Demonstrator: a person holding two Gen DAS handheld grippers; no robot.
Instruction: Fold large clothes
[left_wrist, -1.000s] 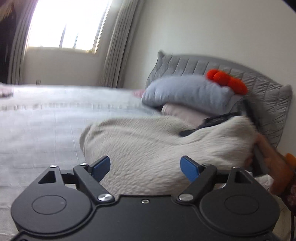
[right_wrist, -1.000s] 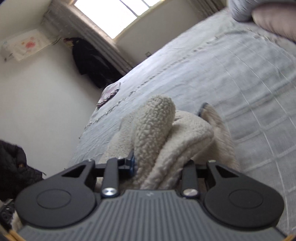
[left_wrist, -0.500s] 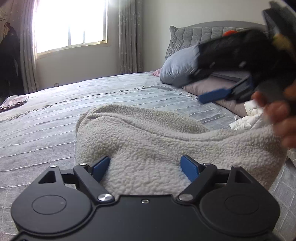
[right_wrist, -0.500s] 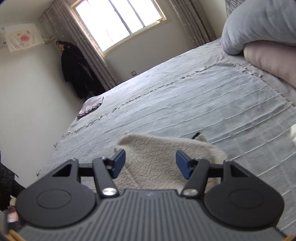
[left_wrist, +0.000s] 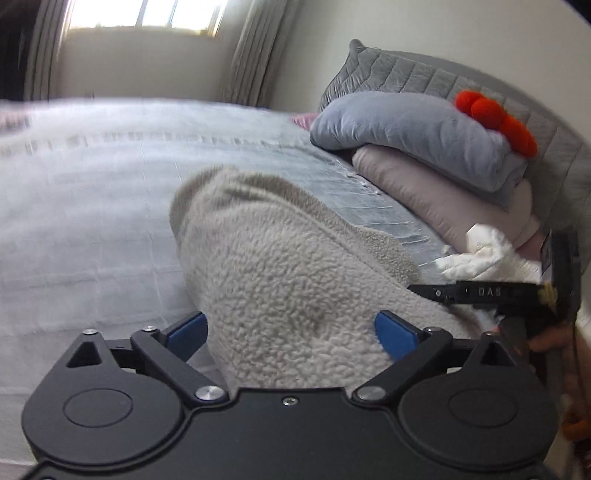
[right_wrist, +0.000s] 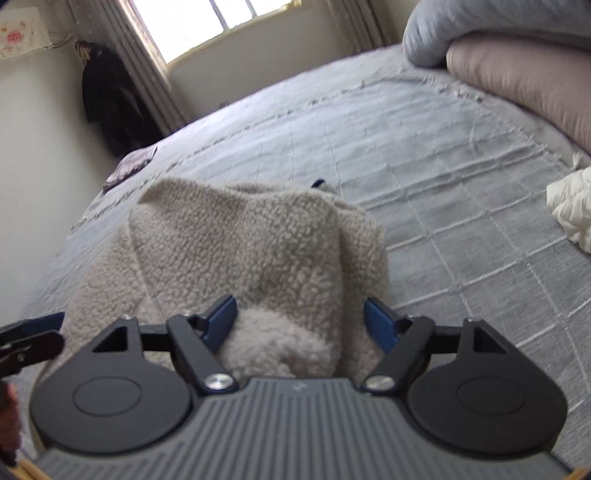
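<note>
A cream fleece garment (left_wrist: 291, 280) lies bunched and folded on the grey bed (left_wrist: 92, 206). It also shows in the right wrist view (right_wrist: 251, 254). My left gripper (left_wrist: 291, 328) is open, its blue pads on either side of the near end of the fleece. My right gripper (right_wrist: 300, 323) is open too, its pads on either side of the fleece's near fold. The right gripper's black body shows at the right edge of the left wrist view (left_wrist: 517, 295). Part of the left gripper shows at the left edge of the right wrist view (right_wrist: 26, 343).
A grey blanket (left_wrist: 413, 133) and a pink pillow (left_wrist: 443, 195) are stacked at the headboard, with red pom-poms (left_wrist: 495, 118) on top. A crumpled white cloth (right_wrist: 572, 203) lies on the bed near the pillows. A dark coat (right_wrist: 107, 103) hangs beside the window.
The right gripper let go of the fleece, opened and came back down to its near fold. The left gripper stayed open at the fleece while its view swung.
</note>
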